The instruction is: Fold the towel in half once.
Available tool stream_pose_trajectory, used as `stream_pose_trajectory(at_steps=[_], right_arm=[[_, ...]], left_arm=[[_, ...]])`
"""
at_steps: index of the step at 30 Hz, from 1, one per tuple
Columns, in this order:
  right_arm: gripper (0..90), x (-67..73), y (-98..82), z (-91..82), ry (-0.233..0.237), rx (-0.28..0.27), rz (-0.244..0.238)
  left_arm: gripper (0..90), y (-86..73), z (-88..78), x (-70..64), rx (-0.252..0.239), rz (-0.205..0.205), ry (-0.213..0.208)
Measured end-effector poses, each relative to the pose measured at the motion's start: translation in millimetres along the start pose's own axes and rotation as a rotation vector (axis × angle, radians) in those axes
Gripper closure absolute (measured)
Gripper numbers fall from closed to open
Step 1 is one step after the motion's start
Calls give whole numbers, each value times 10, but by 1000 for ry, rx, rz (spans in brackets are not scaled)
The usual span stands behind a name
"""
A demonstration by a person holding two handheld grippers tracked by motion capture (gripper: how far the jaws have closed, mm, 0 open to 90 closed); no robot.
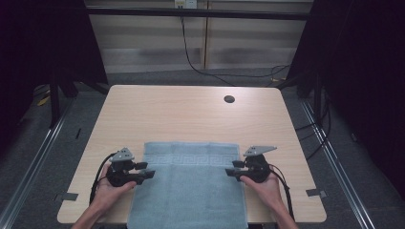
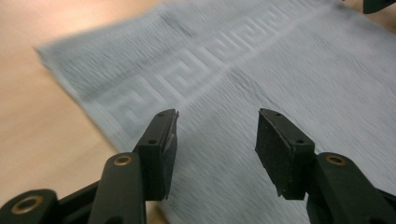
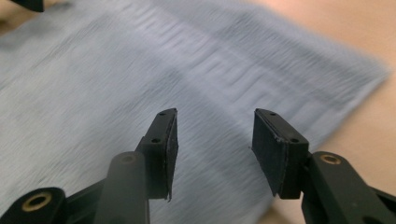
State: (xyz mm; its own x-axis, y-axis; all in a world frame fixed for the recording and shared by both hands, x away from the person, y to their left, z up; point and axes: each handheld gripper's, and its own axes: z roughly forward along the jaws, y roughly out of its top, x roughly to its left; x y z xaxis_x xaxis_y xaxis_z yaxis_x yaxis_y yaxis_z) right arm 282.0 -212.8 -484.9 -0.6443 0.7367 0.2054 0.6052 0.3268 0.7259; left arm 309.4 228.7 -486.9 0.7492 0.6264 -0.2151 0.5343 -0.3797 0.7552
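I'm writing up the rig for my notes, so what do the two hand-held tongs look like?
Both the left tongs and right tongs are black, each topped by a grey three-cornered plate and trailing a black cable. Close up, each has two black jaws with flat dark pads and brass-coloured pivot rings. The person's forearms show no sleeves.

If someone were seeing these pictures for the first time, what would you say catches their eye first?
Most striking is the grey-blue towel, spread flat at the near edge of the light wooden table, a woven key-pattern band running across its far end. The left gripper and right gripper flank it from either side, jaws open and empty, pointing inward over its side edges. Farther back, a dark round cable hole marks the tabletop.
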Motion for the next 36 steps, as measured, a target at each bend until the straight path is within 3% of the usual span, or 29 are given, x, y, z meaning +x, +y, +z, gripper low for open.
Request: stream_pose_trajectory(at_steps=[4, 6, 9, 11, 13, 15, 16, 20, 25, 26, 27, 29, 31, 32, 36], right_arm=[[501, -229, 155, 55, -49, -15, 1], [495, -345, 228, 102, -64, -18, -4], [471, -494, 334, 186, -65, -26, 8], [450, -549, 384, 276, -59, -18, 4], [419, -569, 395, 364, -61, -14, 9], [395, -559, 373, 417, -78, 0, 7], [386, -558, 355, 433, -83, 14, 10], [376, -526, 288, 444, -103, 14, -2], [379, -416, 264, 493, -183, 29, -69], [379, -416, 264, 493, -183, 29, -69], [384, -404, 272, 493, -189, 39, -62], [428, -398, 280, 497, -186, 42, -71], [530, -380, 286, 494, -174, 41, -72], [579, -365, 287, 495, -171, 42, -72], [730, -377, 298, 497, -136, 35, -42]], left_arm=[[483, 149, 84, 127, 6, 4, 31], [486, 203, 116, 198, -25, -11, 38], [482, 291, 176, 285, -29, -35, 63], [474, 347, 213, 334, -24, -46, 48], [468, 375, 243, 384, -42, -57, 42], [449, 399, 269, 444, -22, -60, 65], [448, 404, 282, 482, -26, -84, 49], [448, 387, 312, 598, -48, -126, 57], [421, 369, 349, 584, -11, -79, 91], [421, 359, 368, 594, -5, -84, 75], [416, 348, 393, 600, 8, -82, 89], [408, 325, 426, 616, 33, -73, 98], [386, 311, 437, 639, 32, -87, 115], [373, 307, 434, 643, 29, -93, 104], [349, 302, 453, 613, 31, -53, 103]])
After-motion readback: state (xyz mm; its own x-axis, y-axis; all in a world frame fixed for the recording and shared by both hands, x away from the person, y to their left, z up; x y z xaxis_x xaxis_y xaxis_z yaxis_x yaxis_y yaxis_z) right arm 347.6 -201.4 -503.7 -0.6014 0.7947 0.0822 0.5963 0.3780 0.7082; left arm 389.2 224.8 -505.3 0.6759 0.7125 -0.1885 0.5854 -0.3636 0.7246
